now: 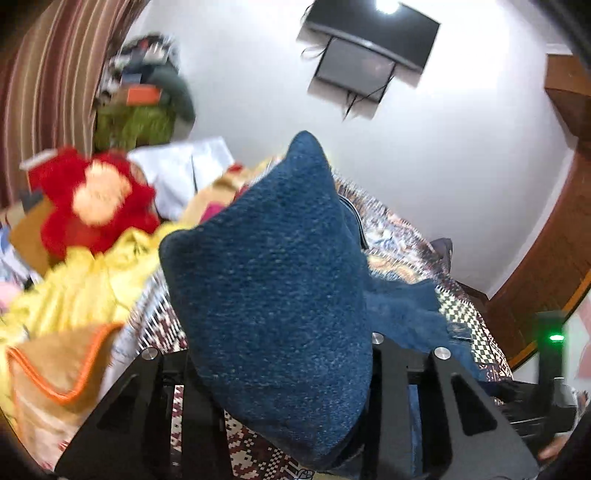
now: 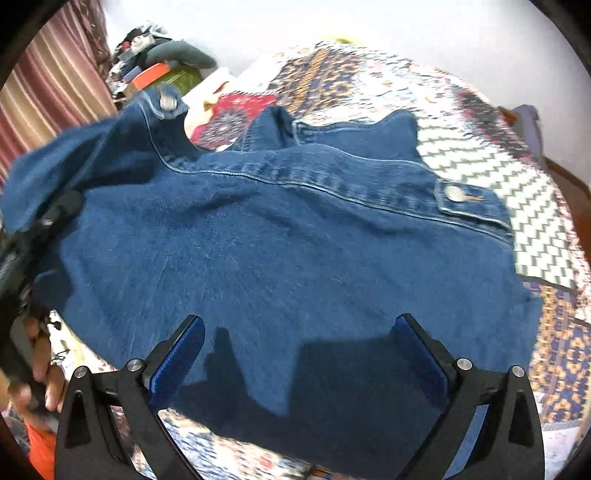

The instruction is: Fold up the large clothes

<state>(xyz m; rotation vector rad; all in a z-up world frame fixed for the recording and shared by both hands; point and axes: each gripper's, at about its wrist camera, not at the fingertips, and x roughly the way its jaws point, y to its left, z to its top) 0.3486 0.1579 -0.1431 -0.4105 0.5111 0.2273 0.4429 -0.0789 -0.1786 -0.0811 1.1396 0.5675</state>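
**Denim jacket partly lifted above the bed**

The denim jacket (image 2: 280,236) lies spread across the patterned bedspread (image 2: 535,206), back panel up, with two metal-buttoned tabs (image 2: 456,194) visible along its stitched band. No brand name, label or legible writing can be read on the jacket or elsewhere in either view.

Left hand-held gripper (image 1: 295,369): its fingers are closed on a fold of the denim jacket (image 1: 273,288), and the cloth rises in a peak in front of the lens, hiding the fingertips. In the right wrist view, this gripper appears at the left edge, where the jacket's side is raised off the bed.

Right hand-held gripper (image 2: 299,362): the jaws stand wide apart, with the blue pads (image 2: 177,365) exposed. It holds nothing. It sits just above the near hem of the jacket, casting a shadow on the denim.

Surroundings: a red plush toy (image 1: 92,203) and yellow cloth (image 1: 85,280) lie on the far side of the bed. A wall-mounted television (image 1: 373,33) hangs on the white wall. A striped curtain (image 2: 48,96) hangs at the left.
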